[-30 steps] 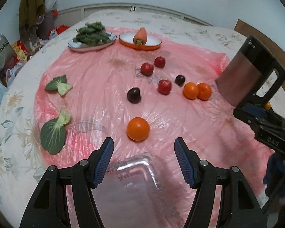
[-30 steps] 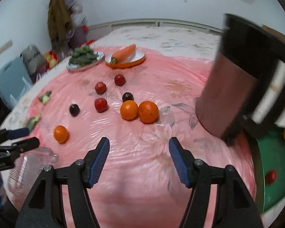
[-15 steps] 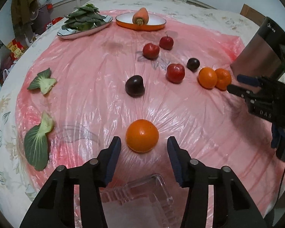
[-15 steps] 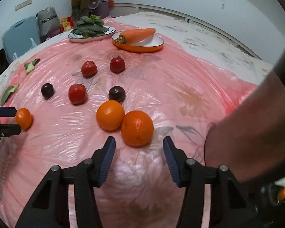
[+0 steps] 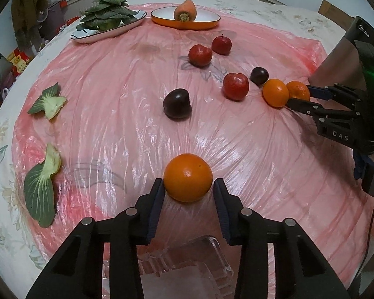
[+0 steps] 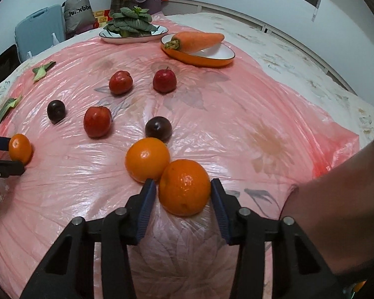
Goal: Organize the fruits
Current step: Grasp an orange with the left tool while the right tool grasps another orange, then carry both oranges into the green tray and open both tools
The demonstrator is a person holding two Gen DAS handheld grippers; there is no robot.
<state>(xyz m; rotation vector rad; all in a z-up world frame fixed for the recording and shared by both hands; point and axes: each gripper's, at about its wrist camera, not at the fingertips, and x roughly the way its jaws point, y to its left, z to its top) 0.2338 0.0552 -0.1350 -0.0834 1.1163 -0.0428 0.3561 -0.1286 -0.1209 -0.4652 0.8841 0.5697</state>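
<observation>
Several fruits lie on the pink plastic sheet (image 5: pixel 112 104): oranges, red apples and dark plums. My left gripper (image 5: pixel 189 184) points down at a lone orange (image 5: pixel 187 177); its jaws are closing and both blue pads meet the orange's sides. In the right wrist view my right gripper (image 6: pixel 181 186) straddles the nearer orange (image 6: pixel 184 186) of a touching pair; its jaws are closing with a thin gap still at the left pad. The second orange (image 6: pixel 147 159) sits just outside that pad. Red apples (image 6: pixel 97 121) and dark plums (image 6: pixel 158 129) lie beyond.
A clear plastic box (image 5: pixel 187 269) sits under my left gripper near the table edge. At the far side are a plate of greens (image 5: pixel 107 22) and an orange dish with a carrot (image 5: pixel 185 17). Loose green leaves (image 5: pixel 41 186) lie left. A steel kettle (image 5: pixel 346 57) stands right.
Both grippers came down and forward onto their oranges while their jaws narrowed from wide open. The right one also rolled and swung away from the kettle.
</observation>
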